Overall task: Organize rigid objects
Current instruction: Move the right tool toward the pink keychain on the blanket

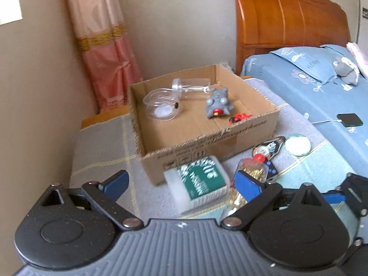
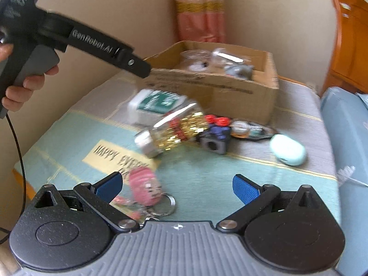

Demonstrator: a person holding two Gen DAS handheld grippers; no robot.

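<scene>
A cardboard box stands on the cloth-covered table and holds a clear glass jar, a clear bottle, a grey toy figure and a red toy. In front of it lie a green-labelled plastic box, a jar of gold glitter, a dark toy block, a mint oval case and a badge. My left gripper is open, just short of the green-labelled box. My right gripper is open above a pink keychain figure.
The box also shows in the right wrist view. A bed with a blue sheet, a phone and a wooden headboard lies to the right. A pink curtain hangs in the corner. The left gripper's handle crosses the right view.
</scene>
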